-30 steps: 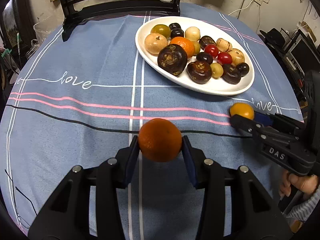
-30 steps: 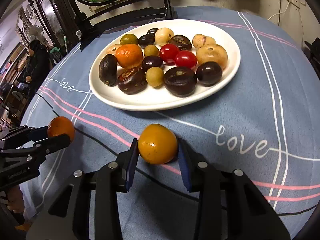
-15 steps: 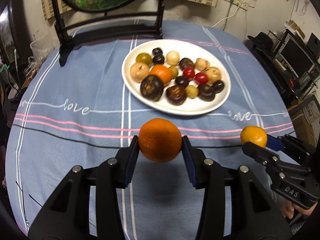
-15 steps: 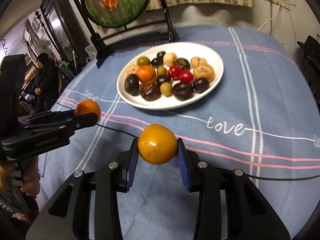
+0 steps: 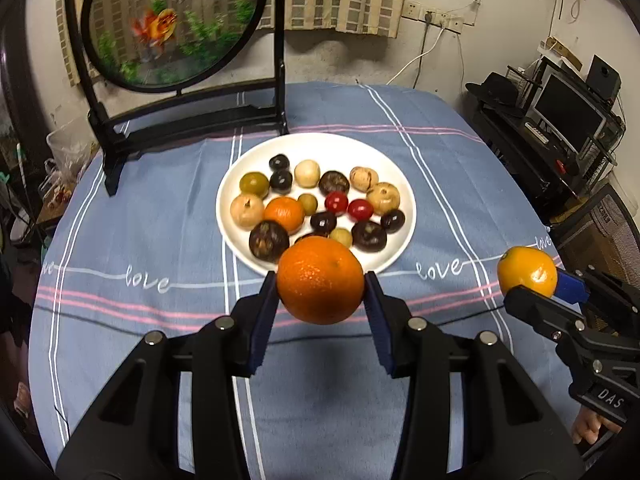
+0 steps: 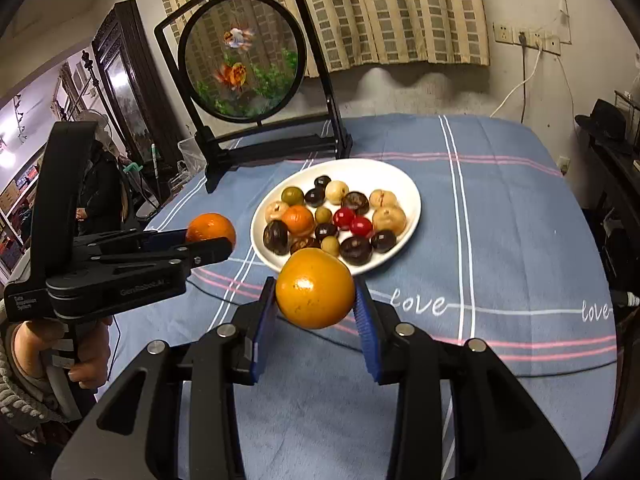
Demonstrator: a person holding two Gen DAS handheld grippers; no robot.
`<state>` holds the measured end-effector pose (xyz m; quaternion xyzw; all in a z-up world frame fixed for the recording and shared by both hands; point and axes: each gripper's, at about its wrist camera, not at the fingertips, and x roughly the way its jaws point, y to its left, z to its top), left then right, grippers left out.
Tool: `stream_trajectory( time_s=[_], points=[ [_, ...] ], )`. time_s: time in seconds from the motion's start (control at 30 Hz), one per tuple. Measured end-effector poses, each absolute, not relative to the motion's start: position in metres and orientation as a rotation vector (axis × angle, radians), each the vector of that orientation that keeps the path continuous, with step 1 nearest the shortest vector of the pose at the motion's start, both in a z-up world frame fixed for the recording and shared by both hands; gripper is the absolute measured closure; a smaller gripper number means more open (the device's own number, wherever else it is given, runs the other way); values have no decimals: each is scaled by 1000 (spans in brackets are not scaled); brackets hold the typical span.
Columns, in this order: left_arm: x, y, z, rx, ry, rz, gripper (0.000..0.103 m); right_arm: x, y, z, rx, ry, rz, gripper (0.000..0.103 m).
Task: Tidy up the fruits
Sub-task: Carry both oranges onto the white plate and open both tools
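My left gripper [image 5: 320, 300] is shut on a deep orange fruit [image 5: 320, 280] and holds it high above the blue tablecloth, in front of the white plate [image 5: 404, 204]. My right gripper [image 6: 316, 300] is shut on a yellow-orange fruit [image 6: 314, 294], also held in the air near the plate [image 6: 412, 200]. The plate holds several small fruits: dark, red, tan, green and one tangerine [image 5: 284, 213]. The right gripper with its yellow fruit [image 5: 527, 271] shows at the right of the left wrist view. The left gripper with its orange [image 6: 211, 230] shows at the left of the right wrist view.
A round fish-picture screen on a black stand [image 5: 172, 24] stands at the table's far side behind the plate. A thin black cable [image 6: 224, 294] lies across the cloth. A computer desk [image 5: 560, 120] is off the table's right edge. A hand [image 6: 86, 356] grips the left handle.
Both grippers have risen and pulled back from the plate with their fruits still held. The plate now looks smaller and farther, and the screen has come into view.
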<state>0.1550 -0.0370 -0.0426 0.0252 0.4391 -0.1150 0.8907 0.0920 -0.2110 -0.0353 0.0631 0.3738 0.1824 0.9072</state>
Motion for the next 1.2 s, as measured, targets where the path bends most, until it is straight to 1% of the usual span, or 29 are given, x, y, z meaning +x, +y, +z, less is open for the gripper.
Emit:
stream_trajectory(
  time_s=[0.27,0.63,0.8,0.9,0.93,1.0,1.03,1.07,1.1,1.13,1.17,1.2],
  points=[
    [195,-48,-54,56,932,-249,59,136,-206,-46,106,795,383,65],
    [277,-54,-99,37,1011,-232,59,233,-203,-90,97,856,355,65],
    [308,-54,-120,26,1046,-216,59,264,-193,-111,51,883,357,65],
    [318,-52,-124,13,1040,-205,58,277,-186,-119,35,899,366,65],
    [319,-51,-123,16,1031,-198,57,279,-187,-120,36,899,359,64],
    [322,-50,-120,25,1016,-177,49,285,-189,-121,54,912,350,62],
    [322,-48,-117,23,1009,-169,42,286,-191,-120,65,910,350,62],
    [322,-45,-114,19,1003,-158,39,285,-194,-117,76,899,340,52],
    [321,-43,-112,14,1000,-153,36,283,-197,-113,78,880,324,40],
    [321,-40,-109,4,1000,-152,29,281,-198,-110,80,868,328,40],
    [319,-38,-106,-3,999,-148,26,279,-199,-107,84,857,338,40],
    [315,-36,-101,-8,995,-142,25,275,-200,-102,86,851,340,40]
  ],
)
